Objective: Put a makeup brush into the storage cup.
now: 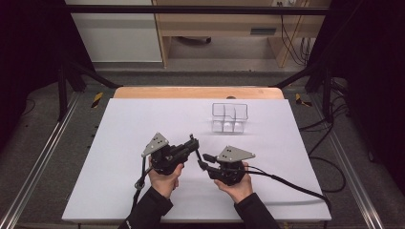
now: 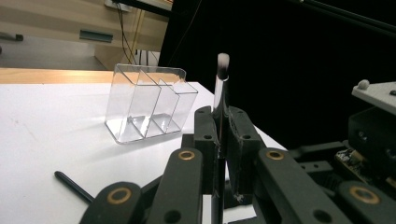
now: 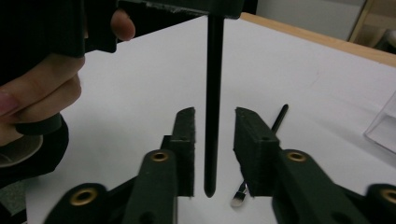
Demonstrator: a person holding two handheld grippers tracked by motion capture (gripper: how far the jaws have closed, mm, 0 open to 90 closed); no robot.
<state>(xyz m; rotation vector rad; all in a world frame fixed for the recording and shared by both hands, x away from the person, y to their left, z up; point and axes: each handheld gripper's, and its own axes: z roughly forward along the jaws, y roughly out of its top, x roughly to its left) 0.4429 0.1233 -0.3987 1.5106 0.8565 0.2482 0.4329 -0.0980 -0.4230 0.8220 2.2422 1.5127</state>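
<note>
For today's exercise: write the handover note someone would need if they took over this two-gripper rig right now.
Left gripper: shut on the makeup brush, held upright, bristle tip up.
Right gripper: open, jaws either side of the brush's black handle, not yet closed.
Clear organizer: upright on the far part of the white table, compartments look empty.
Another thin black stick lies on the table.
Done: brush lifted.
Left: probably a handover, then into the organizer.

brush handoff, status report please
Left gripper shut on thin black-handled makeup brush. Right gripper open around its handle, not clamped. Clear plastic compartment organizer beyond, path unobstructed.
</note>
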